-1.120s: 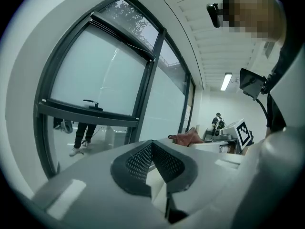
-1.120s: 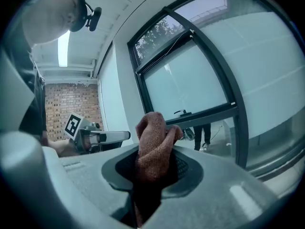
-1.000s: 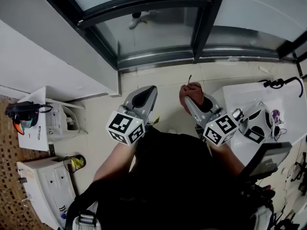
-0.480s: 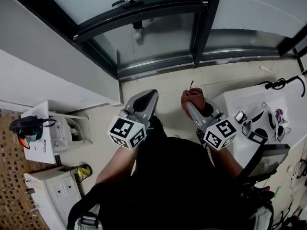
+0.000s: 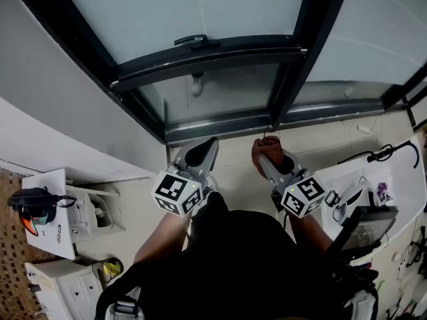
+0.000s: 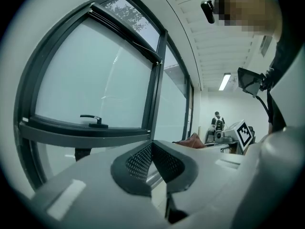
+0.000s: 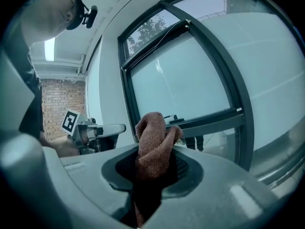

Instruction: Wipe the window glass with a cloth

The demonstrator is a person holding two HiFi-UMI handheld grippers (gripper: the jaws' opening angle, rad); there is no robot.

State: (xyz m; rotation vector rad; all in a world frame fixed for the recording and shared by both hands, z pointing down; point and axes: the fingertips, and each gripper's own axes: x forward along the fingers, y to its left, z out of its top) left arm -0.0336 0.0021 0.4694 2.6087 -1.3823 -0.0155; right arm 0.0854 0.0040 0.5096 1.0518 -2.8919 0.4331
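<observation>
The right gripper [image 7: 153,167] is clamped on a rust-brown cloth [image 7: 152,133] near the window glass [image 7: 183,82], seemingly not touching it. To its left, the left gripper [image 6: 152,152] has its jaws together, holding nothing.

Free floor [image 5: 235,153], window glass [image 5: 200,12] ahead, handle [image 5: 193,41] protruding

- Left hand-held gripper [image 5: 203,145]: held ahead of the torso, nose toward 1 o'clock, jaws together with nothing between them.
- Right hand-held gripper [image 5: 265,157]: at the left one's 3 o'clock, nose toward 11 o'clock, jaws clamped on a rust-brown cloth [image 7: 153,136].
- Left forearm [image 5: 162,231], right forearm [image 5: 301,224]: bare, reaching forward.
</observation>
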